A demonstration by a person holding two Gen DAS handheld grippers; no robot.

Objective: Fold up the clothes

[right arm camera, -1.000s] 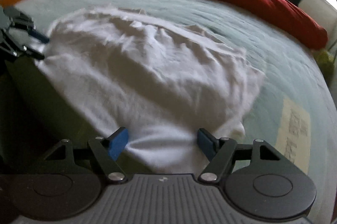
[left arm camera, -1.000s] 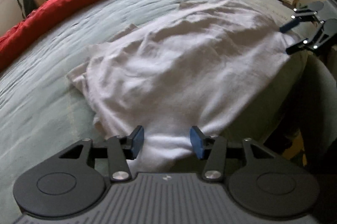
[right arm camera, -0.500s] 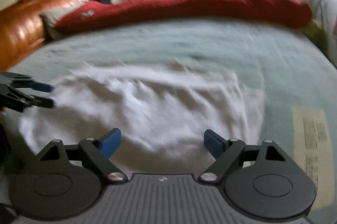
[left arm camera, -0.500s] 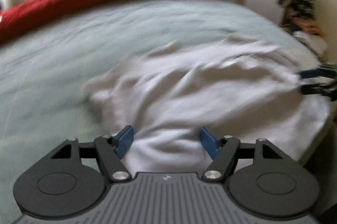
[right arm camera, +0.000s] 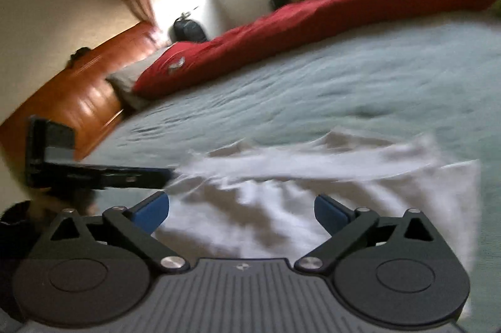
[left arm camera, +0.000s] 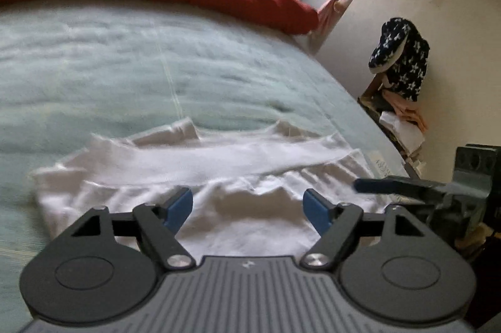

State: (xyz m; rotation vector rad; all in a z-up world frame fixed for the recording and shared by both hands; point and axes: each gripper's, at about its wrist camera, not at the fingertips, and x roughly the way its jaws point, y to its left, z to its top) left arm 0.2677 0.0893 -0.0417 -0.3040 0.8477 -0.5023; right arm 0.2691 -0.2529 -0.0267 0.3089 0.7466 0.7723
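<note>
Both grippers (left arm camera: 247, 209) (right arm camera: 241, 212) opening above shirt (left arm camera: 219, 164)

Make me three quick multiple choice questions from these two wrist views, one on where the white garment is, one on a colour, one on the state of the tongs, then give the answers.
1. Where does the white garment lie?
A. on the pale green bed cover
B. on the floor
C. over a chair

2. What colour is the long quilt at the far edge of the bed?
A. blue
B. red
C. yellow

3. How do the left tongs and right tongs stand?
A. both clamped on cloth
B. only the left ones gripping
C. both apart, gripping nothing

Answers: 1 A, the garment is spread on the cover. 2 B, it shows red in both views. 3 C, the jaws are opening and the pads press on no cloth.
</note>
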